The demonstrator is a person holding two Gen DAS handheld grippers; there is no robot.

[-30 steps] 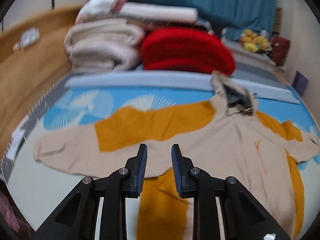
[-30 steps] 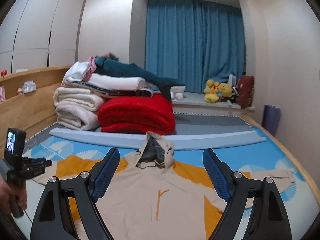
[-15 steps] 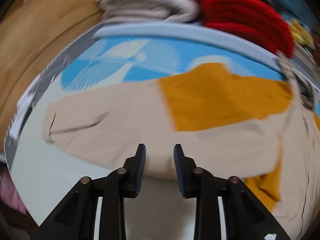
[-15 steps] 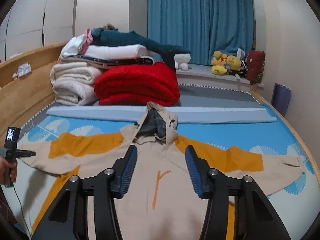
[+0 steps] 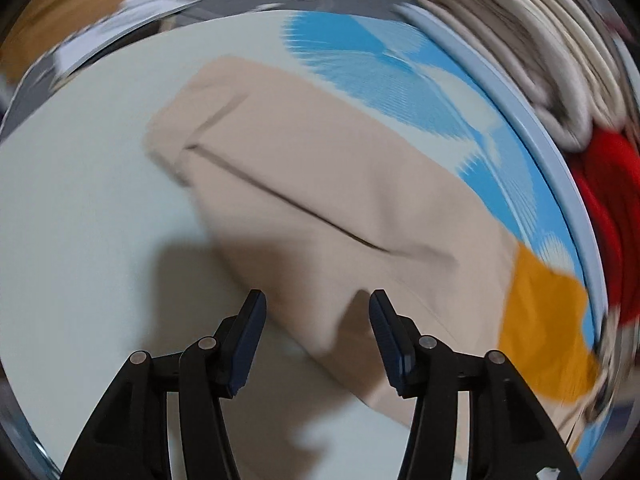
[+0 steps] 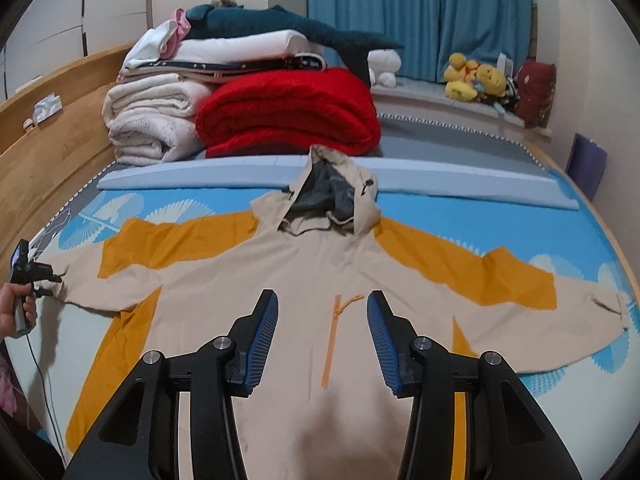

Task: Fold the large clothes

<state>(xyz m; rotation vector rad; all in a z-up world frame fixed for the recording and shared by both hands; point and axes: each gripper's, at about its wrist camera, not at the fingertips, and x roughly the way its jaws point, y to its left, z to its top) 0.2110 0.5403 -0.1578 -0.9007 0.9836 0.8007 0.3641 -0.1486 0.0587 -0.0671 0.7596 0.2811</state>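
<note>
A beige and mustard hooded jacket (image 6: 280, 280) lies flat on the bed, front up, both sleeves spread wide. In the left wrist view its beige left sleeve (image 5: 320, 200) fills the middle, cuff toward the upper left. My left gripper (image 5: 318, 300) points steeply down over the sleeve's lower edge; its jaws are opening, with sleeve cloth below the gap and no pad pressing on it. My right gripper (image 6: 320, 300) hovers over the chest near the orange zip (image 6: 332, 340), jaws half apart and holding nothing. The left gripper (image 6: 34, 272), in a hand, shows at that view's left edge.
Folded white blankets (image 6: 152, 120) and a red blanket (image 6: 288, 112) are stacked at the bed's head behind a pale blue bolster (image 6: 440, 184). A wooden bed frame (image 6: 48, 148) runs along the left. Soft toys (image 6: 476, 78) sit by the blue curtain.
My left gripper swung left and down along the sleeve toward the cuff, rolled, and opened wider. My right gripper narrowed from wide open and dipped toward the jacket's chest.
</note>
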